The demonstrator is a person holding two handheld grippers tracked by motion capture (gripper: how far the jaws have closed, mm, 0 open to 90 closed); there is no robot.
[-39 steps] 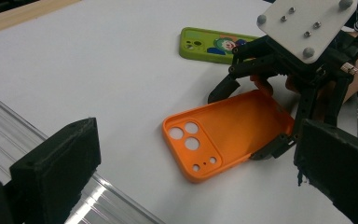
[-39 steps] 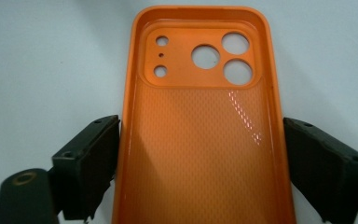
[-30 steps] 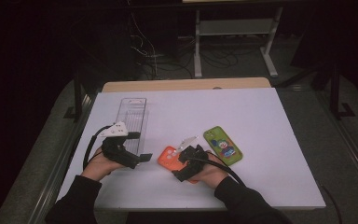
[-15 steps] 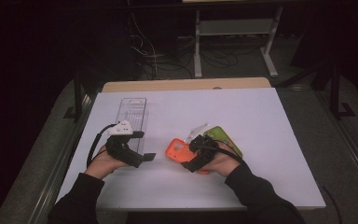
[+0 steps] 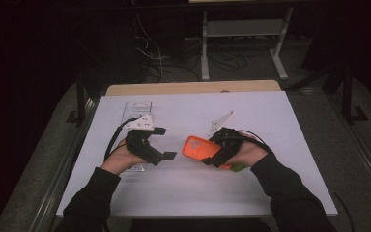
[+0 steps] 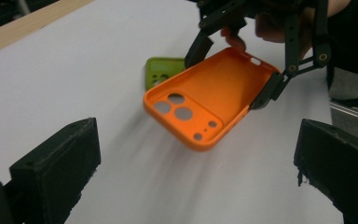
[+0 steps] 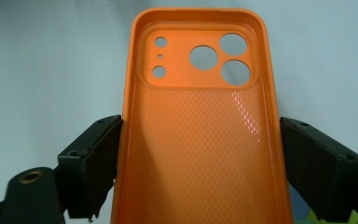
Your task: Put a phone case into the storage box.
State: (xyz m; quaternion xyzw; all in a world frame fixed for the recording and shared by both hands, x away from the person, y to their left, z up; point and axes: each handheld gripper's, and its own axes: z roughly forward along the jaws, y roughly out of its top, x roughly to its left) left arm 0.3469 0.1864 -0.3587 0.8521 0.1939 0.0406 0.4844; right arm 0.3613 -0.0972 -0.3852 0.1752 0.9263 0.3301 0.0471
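Note:
An orange phone case [image 5: 198,147] hangs tilted above the white table, its inside and camera holes facing up. My right gripper [image 5: 213,155] is shut on its two long sides; in the right gripper view the case [image 7: 200,140] sits between both pads. Just left of it, my left gripper [image 5: 166,143] stands open and empty, its jaws pointing at the case. In the left gripper view the case [image 6: 209,98] is straight ahead of those jaws. A green phone case [image 6: 161,72] lies flat behind the orange one; from above only its corner [image 5: 238,167] shows, under the right hand.
A clear plastic tray [image 5: 137,106] lies on the white table cover [image 5: 270,121] behind the left hand. A wooden strip [image 5: 193,88] runs along the far edge. Dark floor, cables and a metal frame lie beyond it.
The right gripper has lifted the orange case off the table and carried it right and away, so the hand now covers the green case. The left gripper has shifted slightly right and up.

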